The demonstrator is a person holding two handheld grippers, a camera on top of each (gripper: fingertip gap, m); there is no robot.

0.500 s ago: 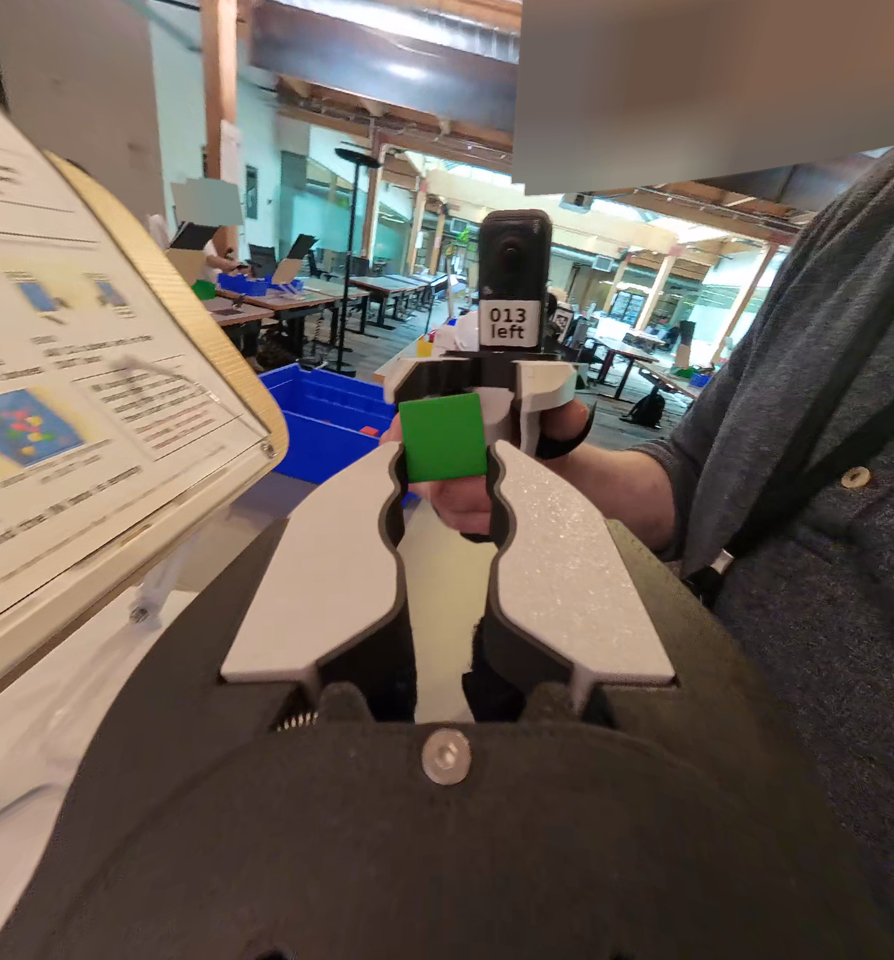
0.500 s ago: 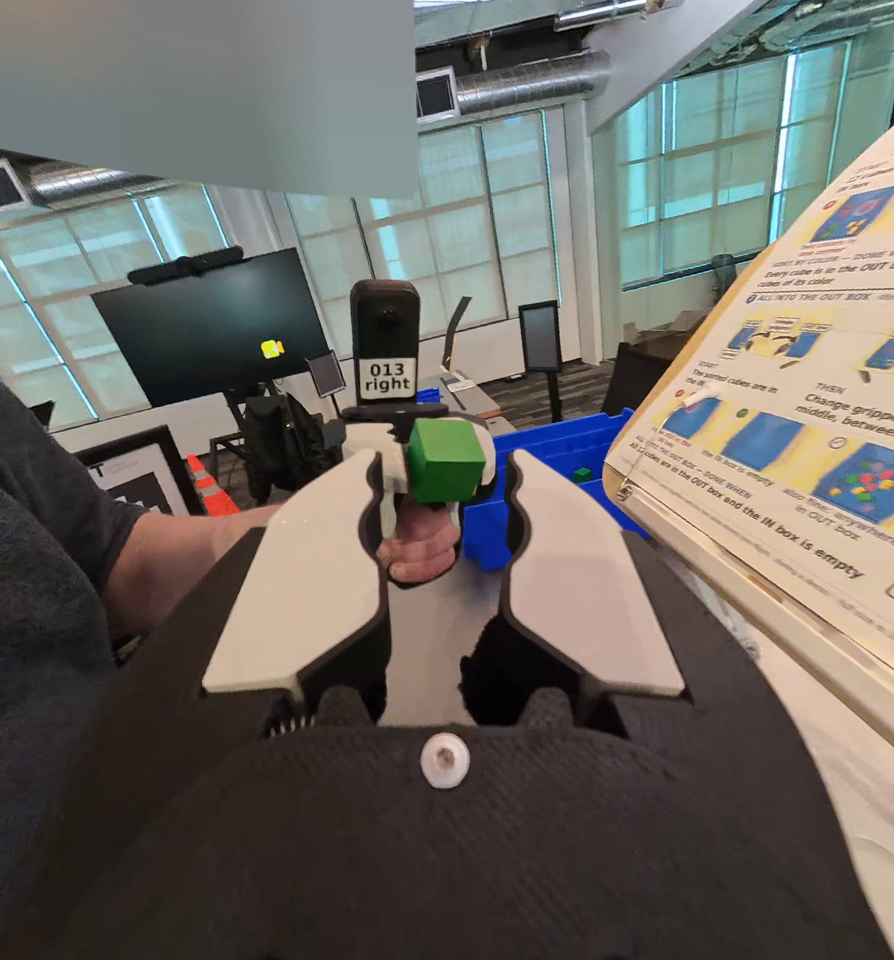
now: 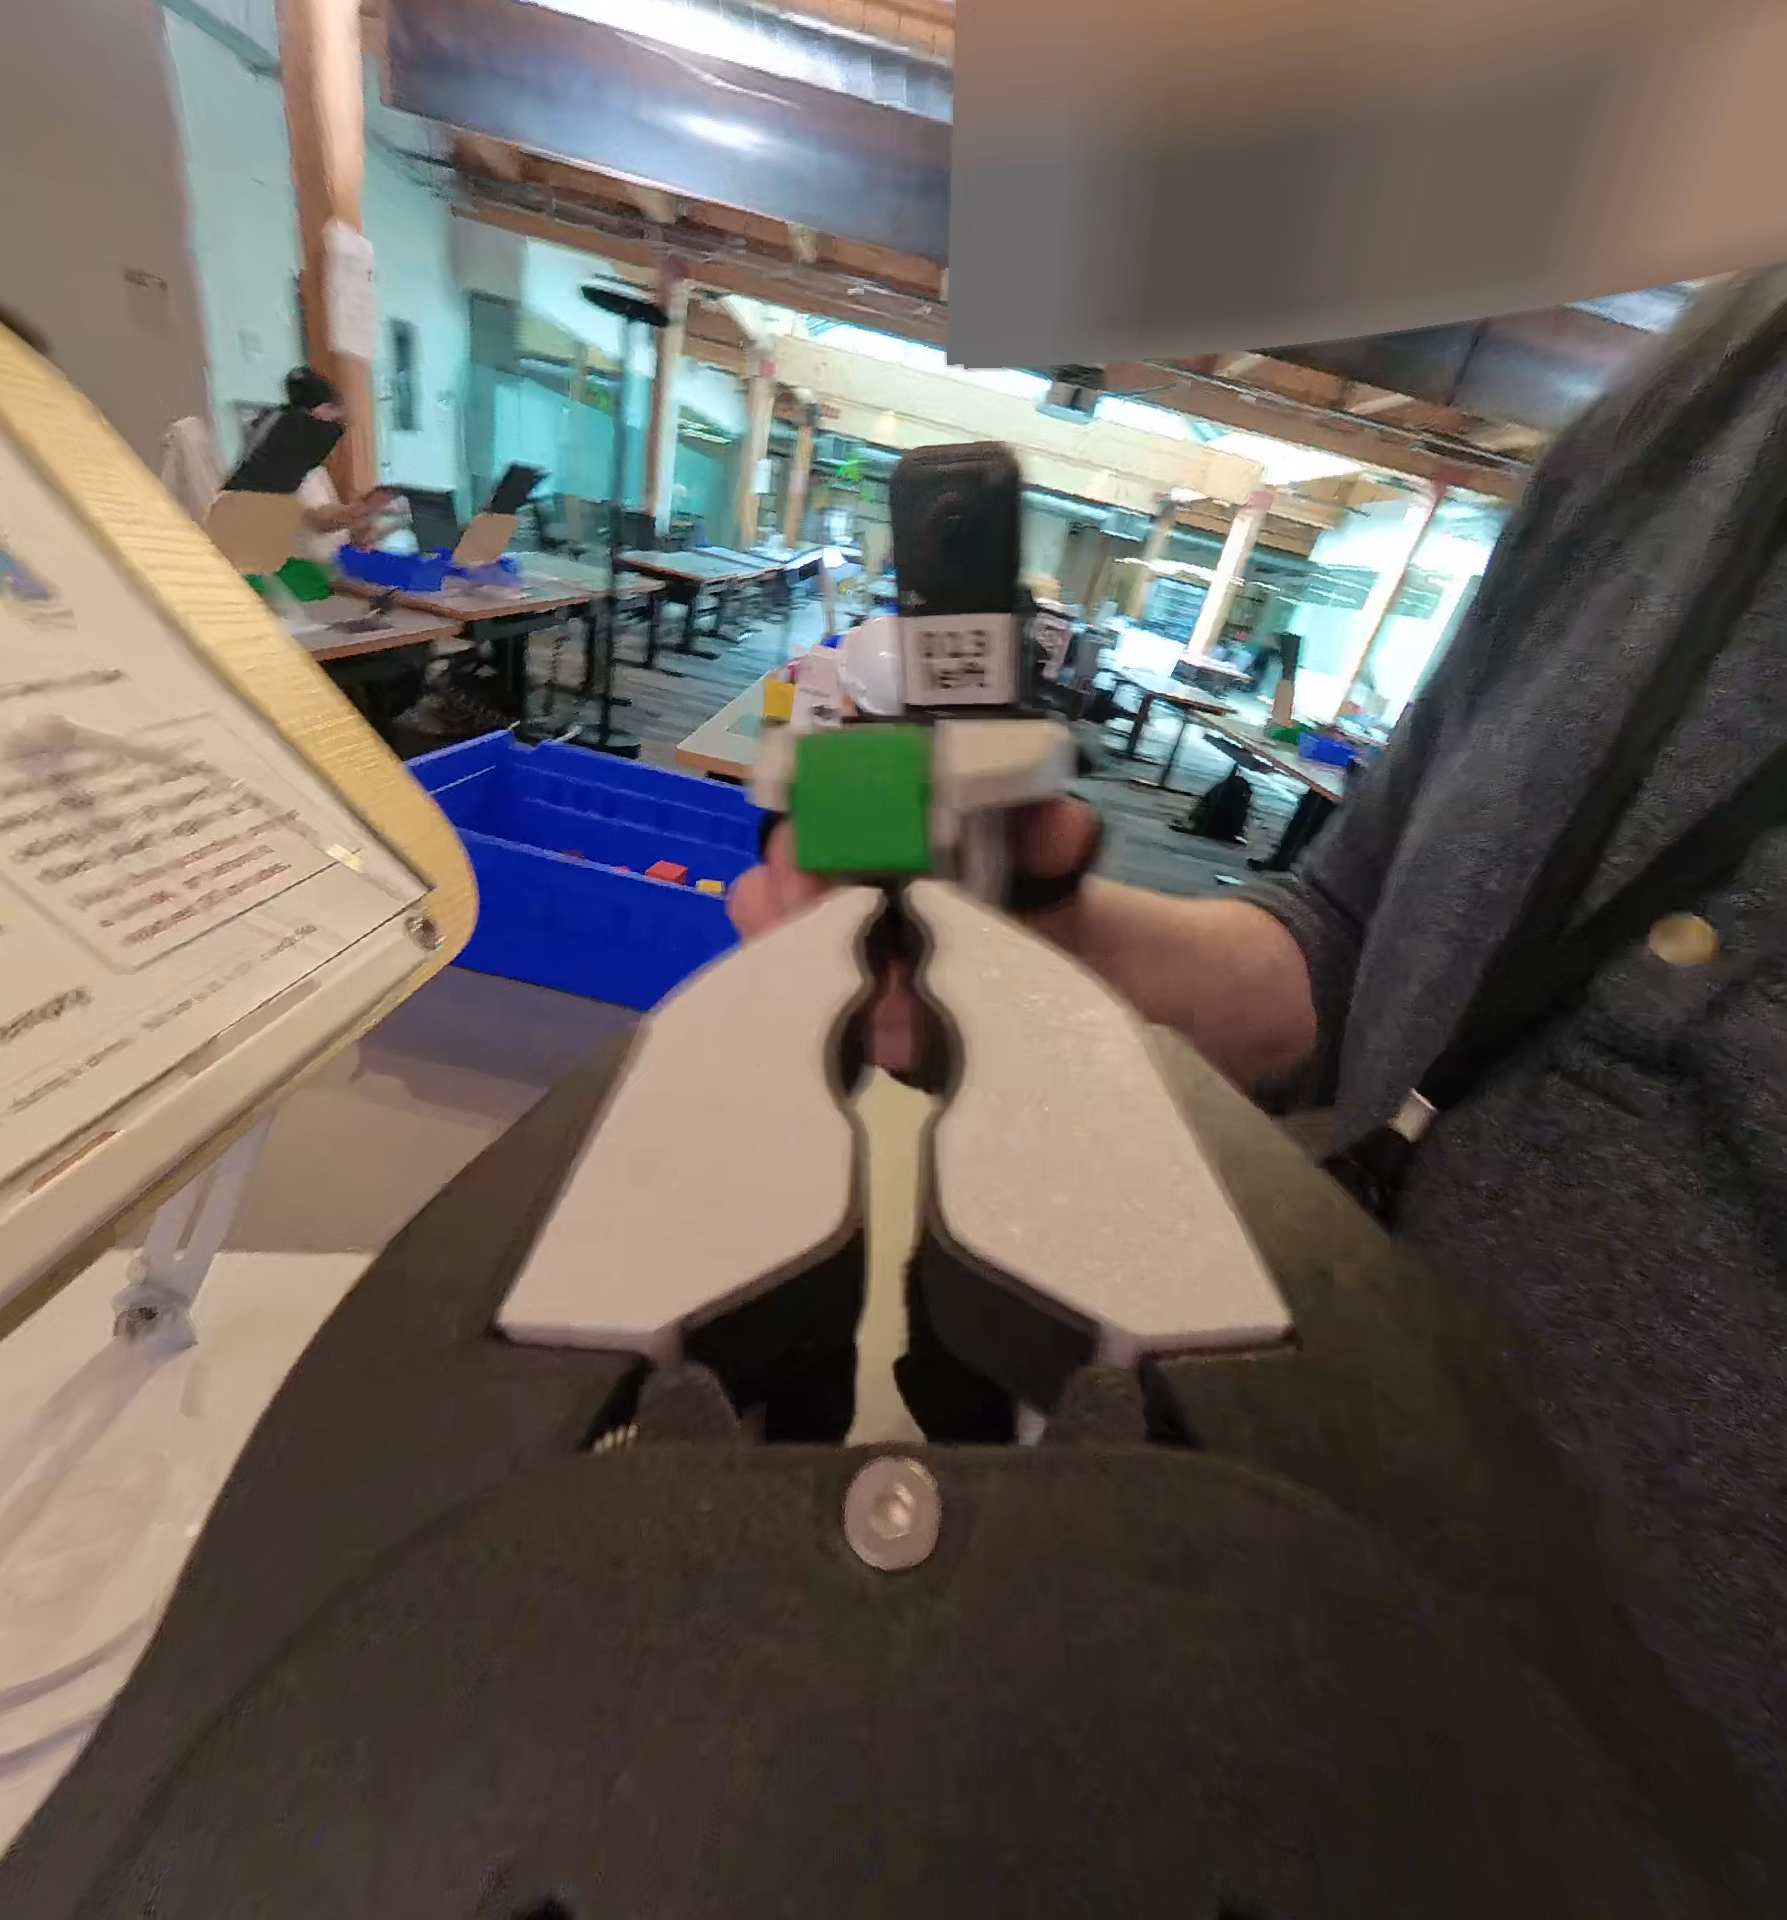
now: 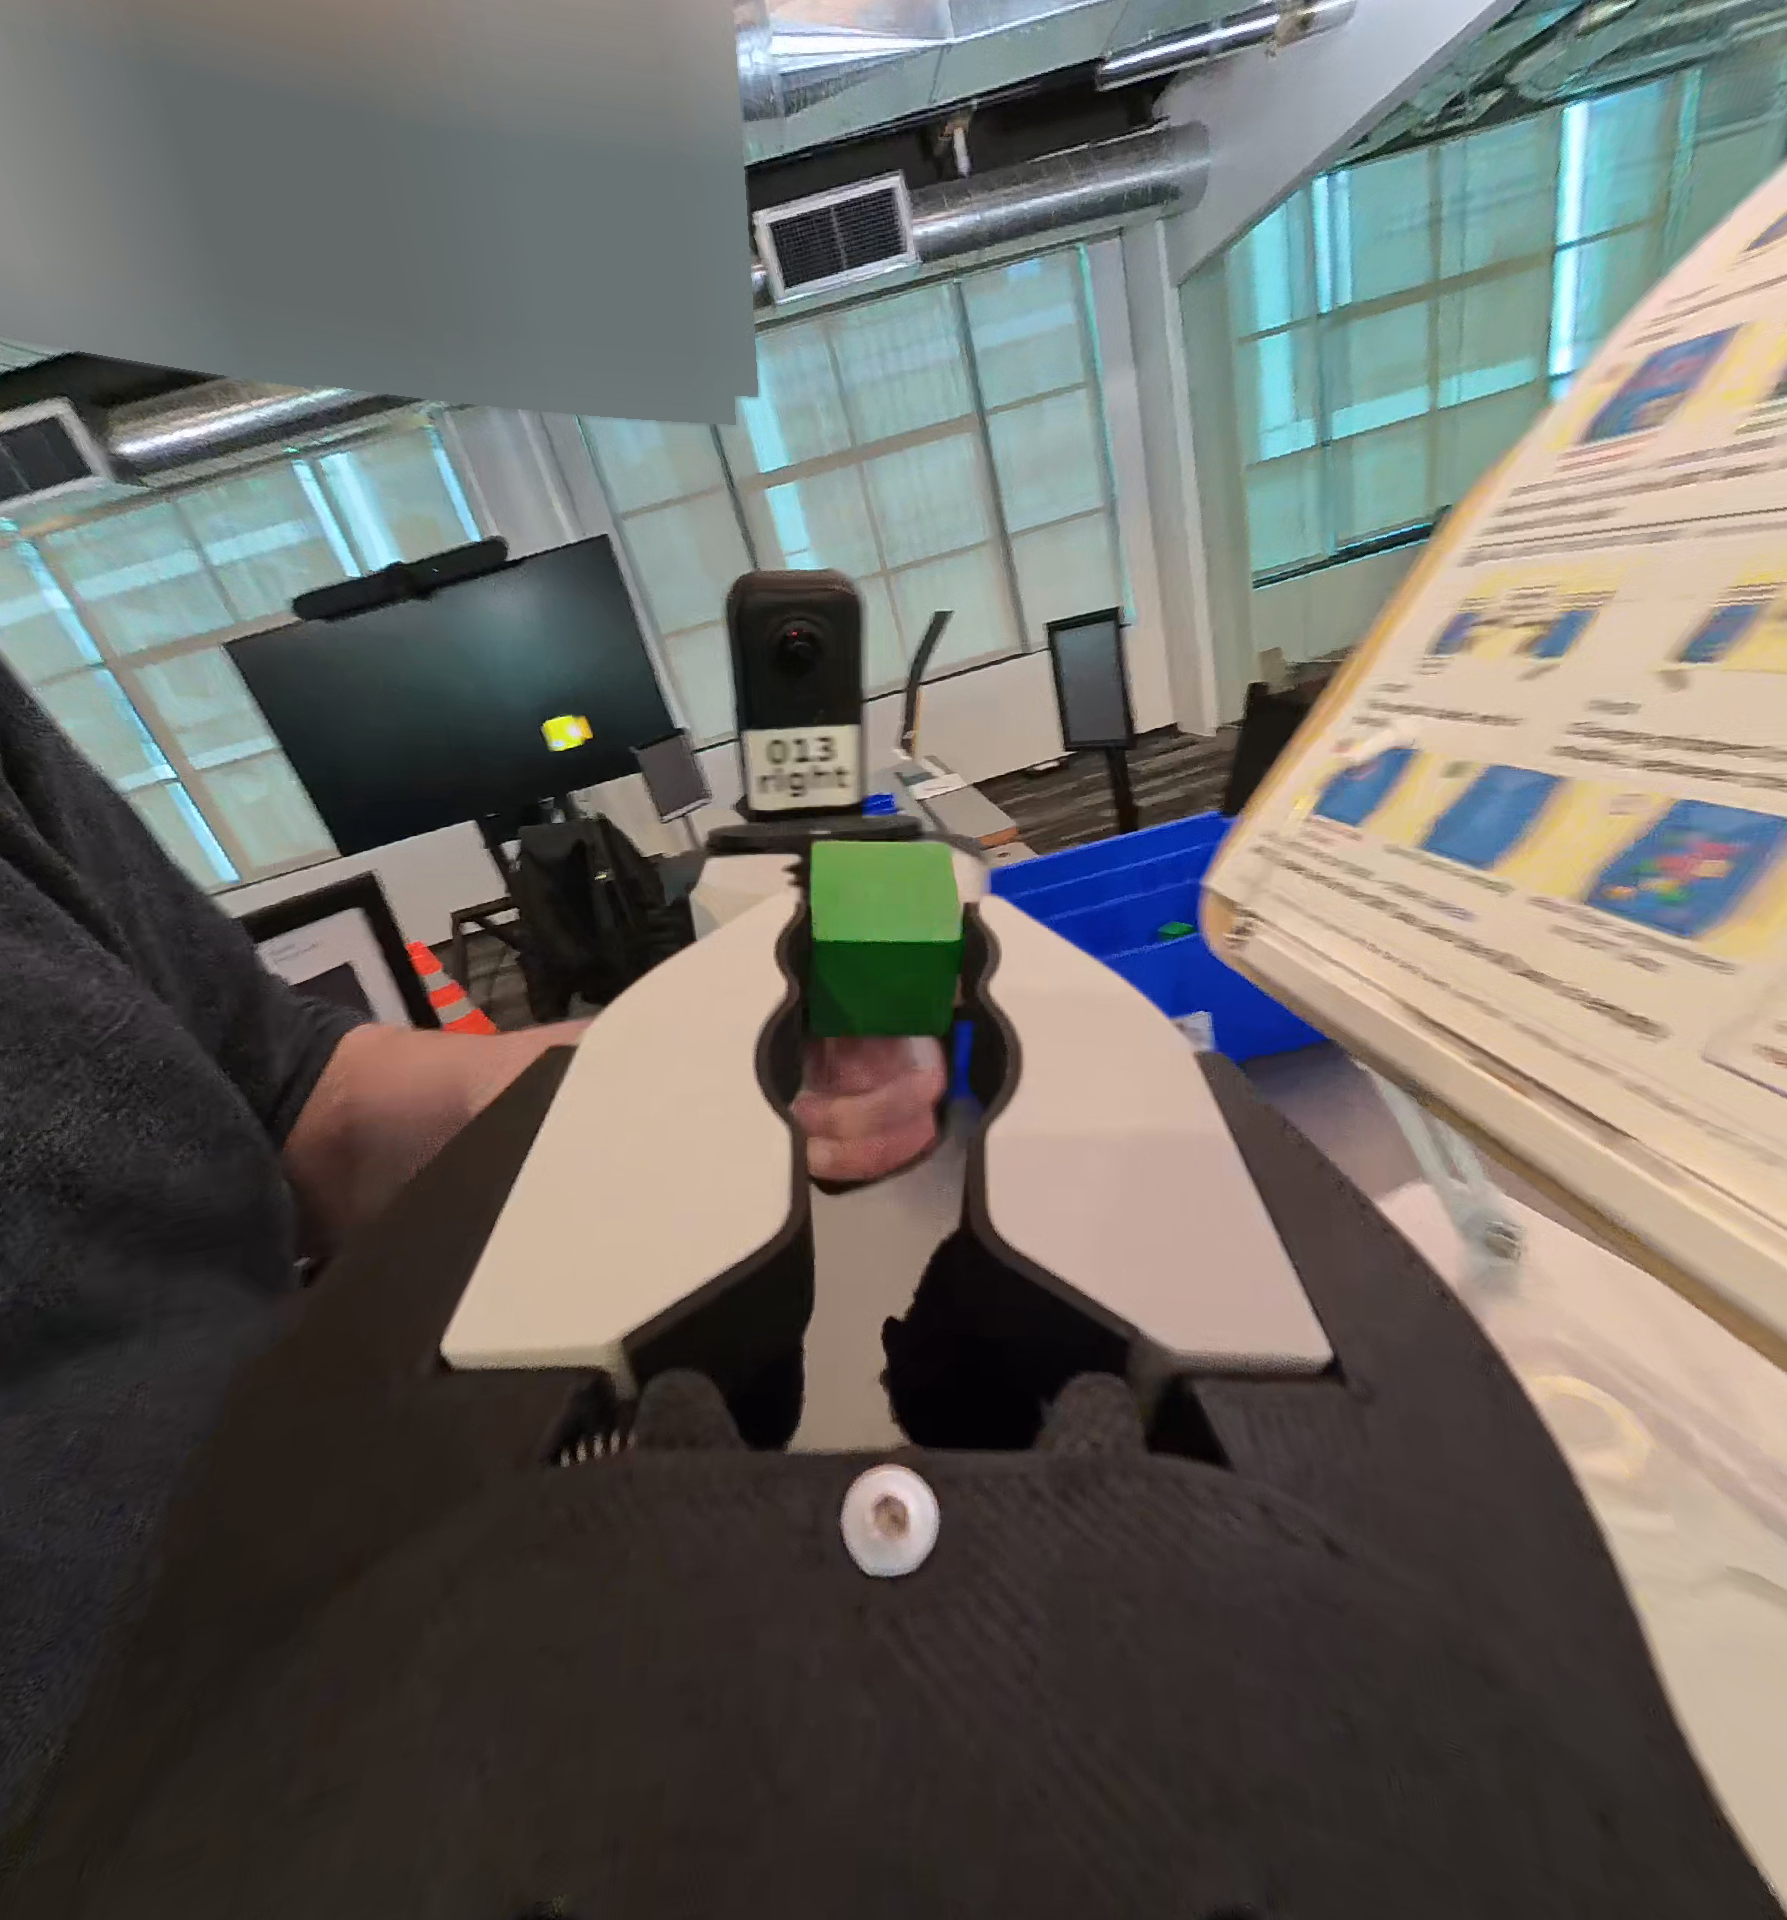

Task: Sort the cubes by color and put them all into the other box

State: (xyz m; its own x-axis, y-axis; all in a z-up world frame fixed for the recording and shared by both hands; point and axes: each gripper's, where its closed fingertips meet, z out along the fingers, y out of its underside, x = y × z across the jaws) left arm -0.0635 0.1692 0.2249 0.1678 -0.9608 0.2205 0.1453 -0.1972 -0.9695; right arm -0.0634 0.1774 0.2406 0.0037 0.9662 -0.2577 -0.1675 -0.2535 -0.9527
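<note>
Open office, box [image 3: 577, 862] mid-left. Cube [image 4: 884, 966] at centre has changed grippers: right gripper [image 4: 884, 914] now clamps it, left gripper [image 3: 894, 909] shut, empty. Handover done.

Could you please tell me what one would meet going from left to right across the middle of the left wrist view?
The instruction board → blue box → green cube → person's forearm → grey shirt.
</note>
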